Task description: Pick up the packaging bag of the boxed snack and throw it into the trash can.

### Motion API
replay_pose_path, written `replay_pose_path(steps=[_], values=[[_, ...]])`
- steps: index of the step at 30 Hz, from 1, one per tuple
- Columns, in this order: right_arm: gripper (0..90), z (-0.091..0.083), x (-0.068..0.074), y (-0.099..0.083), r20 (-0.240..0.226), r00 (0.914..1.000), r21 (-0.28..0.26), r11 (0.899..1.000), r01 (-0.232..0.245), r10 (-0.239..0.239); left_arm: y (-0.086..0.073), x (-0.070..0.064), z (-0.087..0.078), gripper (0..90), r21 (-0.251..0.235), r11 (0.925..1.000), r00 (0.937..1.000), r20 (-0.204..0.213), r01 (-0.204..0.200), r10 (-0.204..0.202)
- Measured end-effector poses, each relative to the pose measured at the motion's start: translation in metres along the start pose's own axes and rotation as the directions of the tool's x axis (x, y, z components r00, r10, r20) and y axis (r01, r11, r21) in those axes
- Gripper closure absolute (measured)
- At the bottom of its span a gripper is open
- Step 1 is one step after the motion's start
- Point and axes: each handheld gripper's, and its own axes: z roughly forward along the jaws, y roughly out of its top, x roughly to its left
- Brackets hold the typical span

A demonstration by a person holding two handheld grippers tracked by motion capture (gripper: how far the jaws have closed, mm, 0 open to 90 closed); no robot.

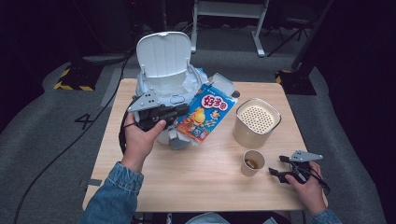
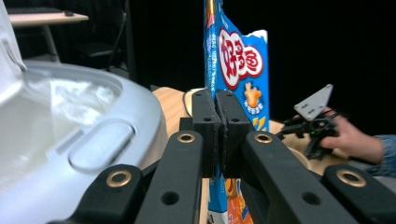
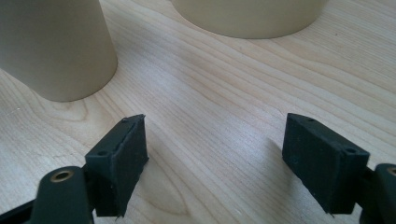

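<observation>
My left gripper (image 1: 183, 112) is held in front of the white bin (image 1: 152, 91), shut on the edge of a blue snack bag (image 1: 208, 112). The bag hangs tilted beside the bin's open mouth. In the left gripper view the bag (image 2: 240, 65) stands upright, pinched between the closed jaws (image 2: 218, 114), with the bin's rim (image 2: 70, 140) at the left. My right gripper (image 1: 276, 165) rests low at the table's right front, open, with nothing between its jaws (image 3: 219, 154).
The bin's lid (image 1: 164, 53) stands open. A beige canister (image 1: 257, 122) with a perforated top sits right of centre, and a paper cup (image 1: 252, 163) with brown residue stands just left of the right gripper. Both show close ahead in the right gripper view: cup (image 3: 56, 46), canister (image 3: 252, 16).
</observation>
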Motion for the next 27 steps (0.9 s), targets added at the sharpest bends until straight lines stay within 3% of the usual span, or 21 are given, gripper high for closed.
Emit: replay_pose_path(steps=[9,27], values=[[22.6,0.000,0.000,0.000,0.001,1.0000,0.000,1.000,0.000,0.000,0.030,0.008,0.001,87.7,-0.065,0.9979,0.9997,-0.024,-0.007,0.006],[22.6,0.000,0.001,0.000,0.005,1.0000,0.000,1.000,-0.002,0.002,0.064,0.021,-0.004,87.6,-0.127,0.9917,0.9928,-0.116,0.015,-0.030]])
